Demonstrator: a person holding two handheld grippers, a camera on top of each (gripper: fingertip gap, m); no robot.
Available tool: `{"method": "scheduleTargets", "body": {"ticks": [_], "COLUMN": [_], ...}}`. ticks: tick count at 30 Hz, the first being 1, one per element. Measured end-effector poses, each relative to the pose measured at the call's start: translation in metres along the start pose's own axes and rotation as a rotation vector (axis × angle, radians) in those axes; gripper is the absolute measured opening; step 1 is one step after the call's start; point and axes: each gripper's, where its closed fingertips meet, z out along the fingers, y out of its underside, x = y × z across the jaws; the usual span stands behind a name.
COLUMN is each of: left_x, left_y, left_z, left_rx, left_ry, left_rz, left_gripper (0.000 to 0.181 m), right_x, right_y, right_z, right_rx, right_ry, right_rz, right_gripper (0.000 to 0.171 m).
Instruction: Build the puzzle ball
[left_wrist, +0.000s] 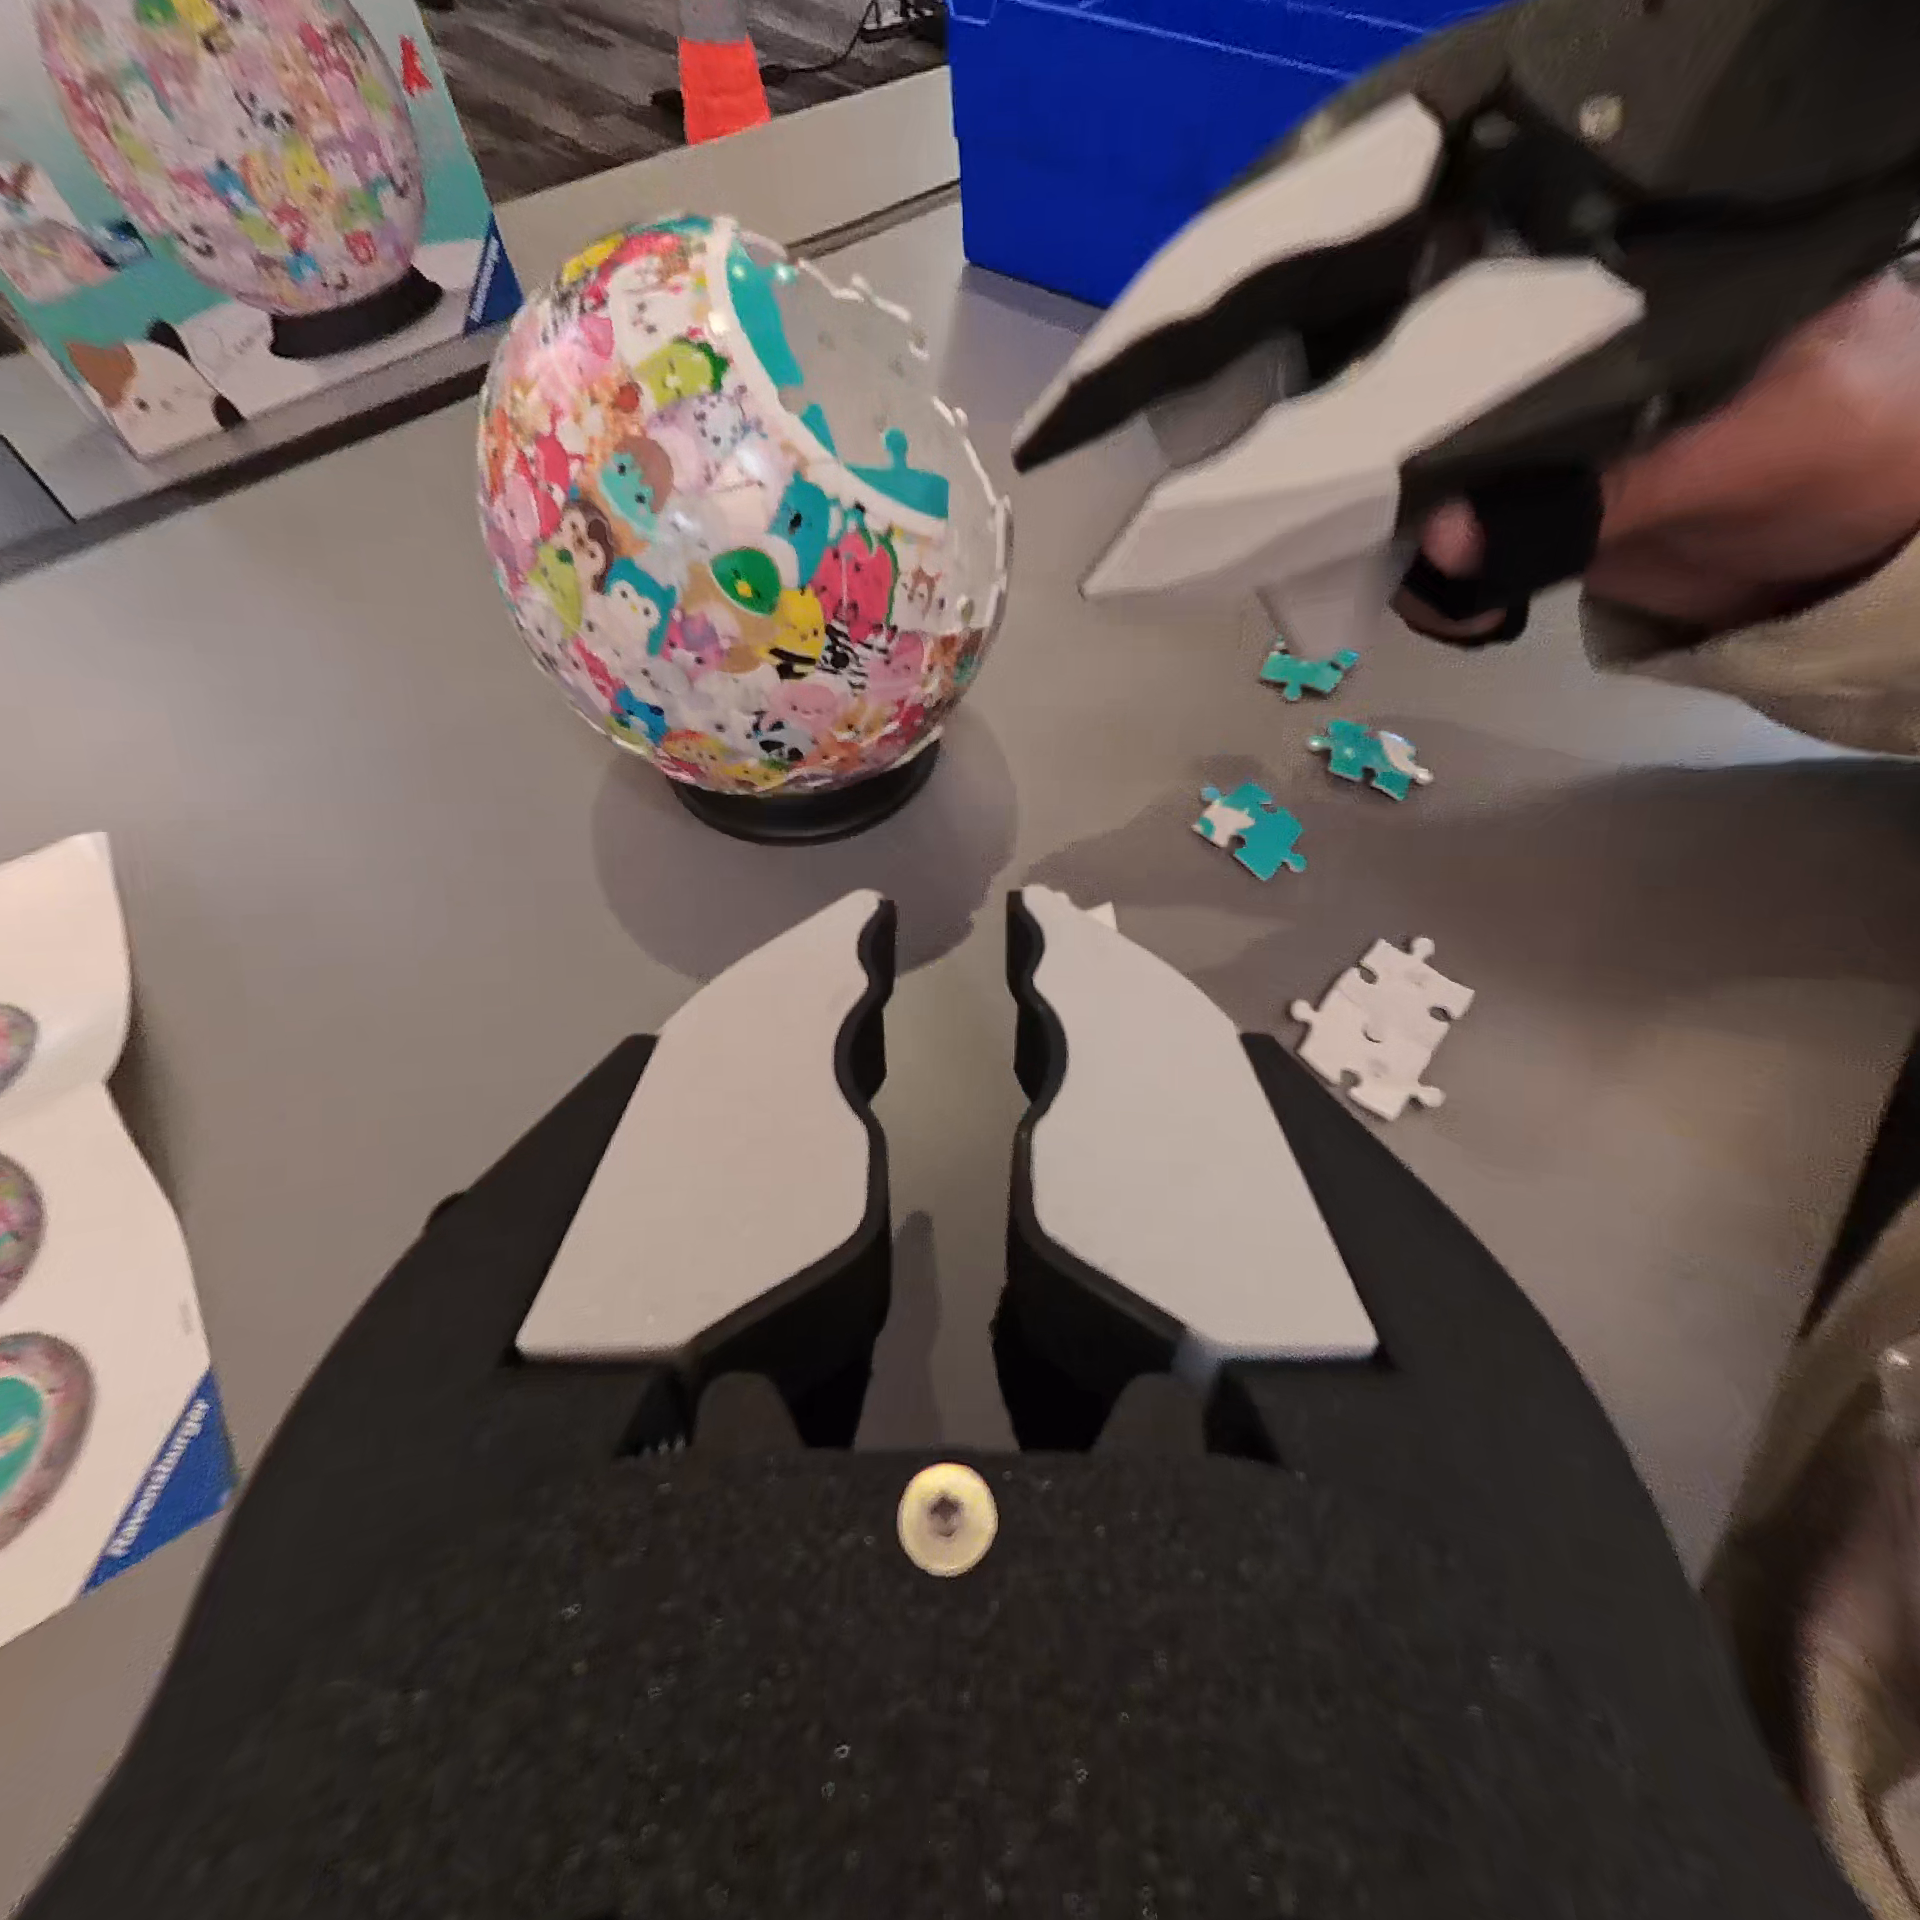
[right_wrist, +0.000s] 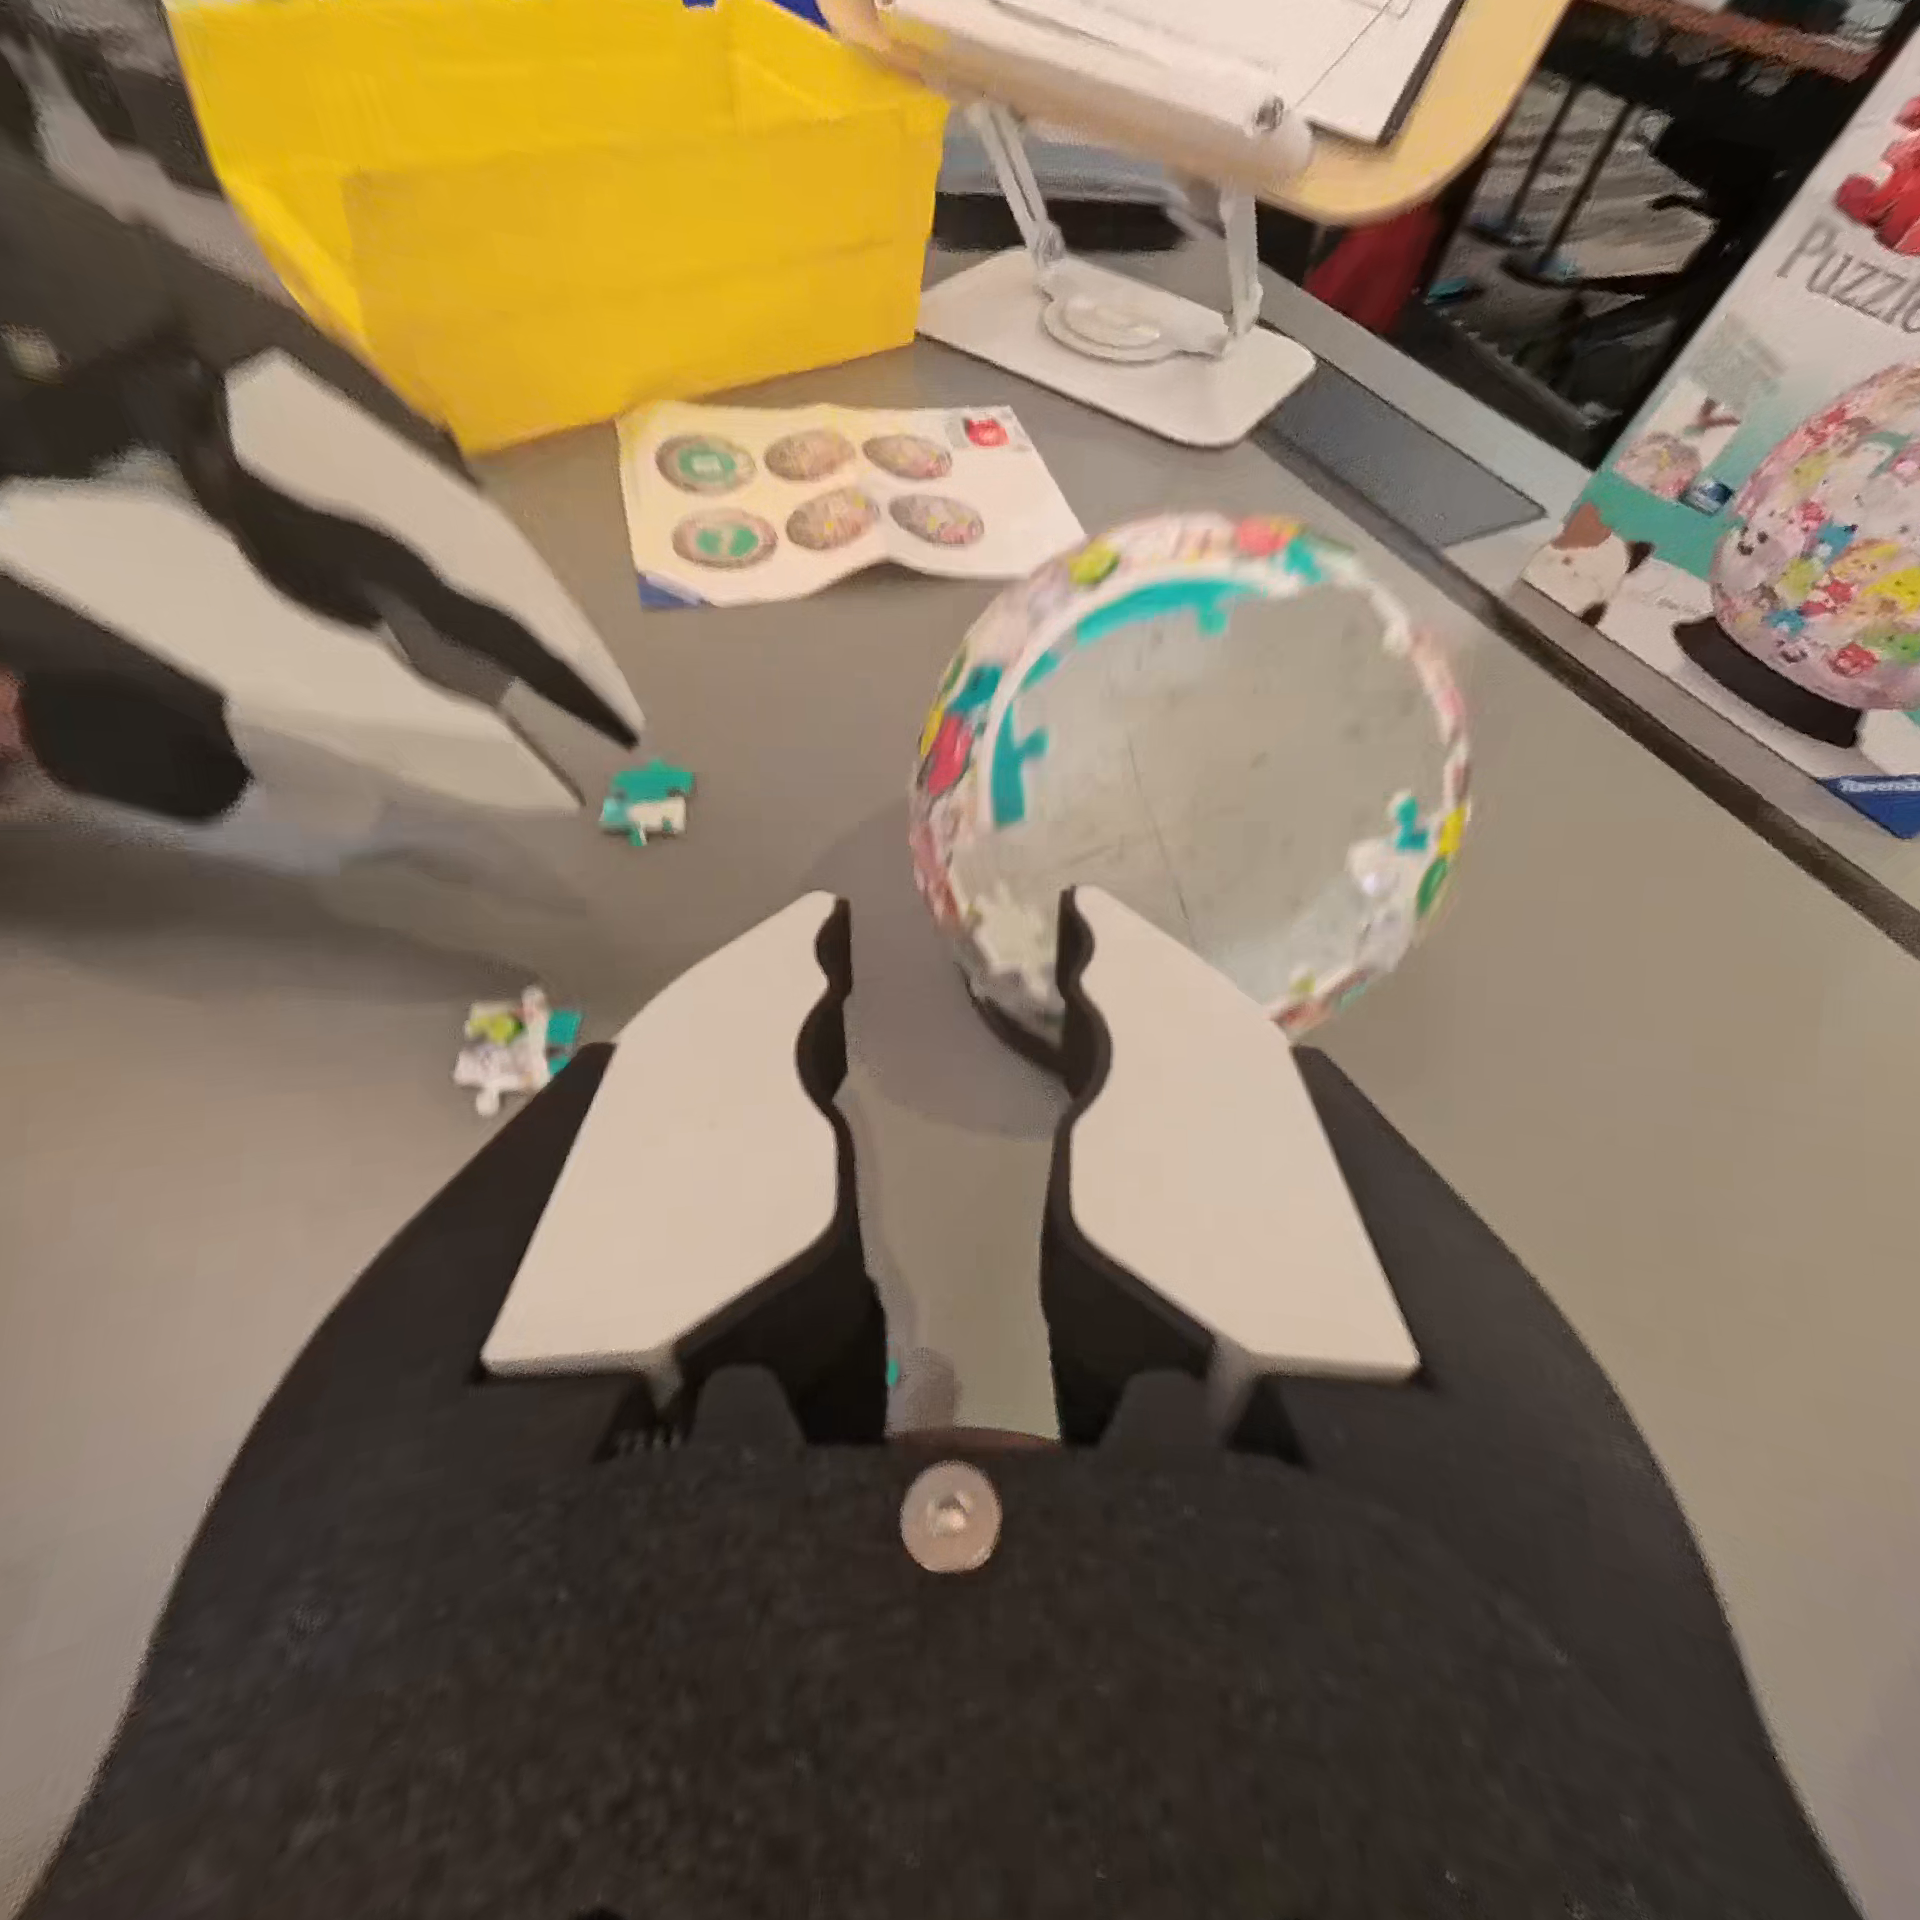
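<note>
Grey table (left_wrist: 312, 727) carries the partly built puzzle ball (left_wrist: 727, 540) on its black stand; my left gripper (left_wrist: 951, 920) and right gripper (right_wrist: 951, 914) hover narrowly parted, both empty, touching nothing.

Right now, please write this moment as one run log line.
puzzle ball: unfinished, on stand | left gripper: open, empty | right gripper: open, empty | loose pieces: on table

The half-built, many-coloured puzzle ball (left_wrist: 727, 520) sits on a black ring stand (left_wrist: 805, 805) on the grey table (left_wrist: 312, 727). Loose teal pieces (left_wrist: 1252, 828) lie right of it, the printed box (left_wrist: 260, 208) behind-left (leaflet (left_wrist: 83, 1247) nearer), a blue bin (left_wrist: 1091, 135) behind-right.
</note>
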Motion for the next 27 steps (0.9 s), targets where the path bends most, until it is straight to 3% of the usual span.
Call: {"method": "scheduleTargets", "body": {"ticks": [2, 5, 10, 22, 27], "left_x": [0.000, 0.005, 0.008, -0.001, -0.001], "left_y": [0.001, 0.008, 0.024, 0.024, 0.024], "left_z": [0.001, -0.005, -0.016, -0.030, -0.032], "left_rx": [-0.010, -0.006, -0.035, -0.010, -0.011], "left_ry": [-0.012, 0.004, -0.006, -0.019, -0.030], "left_rz": [0.014, -0.022, 0.006, -0.025, -0.011], "left_gripper": [0.019, 0.019, 0.018, 0.017, 0.017], "right_x": [0.001, 0.010, 0.011, 0.017, 0.013], "right_y": [-0.015, -0.013, -0.002, 0.010, 0.003], "right_z": [0.006, 0.016, 0.029, 0.039, 0.038], "right_rx": [-0.016, -0.189, -0.357, -0.339, -0.304], "right_ry": [-0.127, -0.229, -0.313, -0.173, -0.217], "right_rz": [0.022, -0.044, -0.080, -0.184, -0.151], "right_gripper": [0.037, 0.037, 0.037, 0.043, 0.042]}}
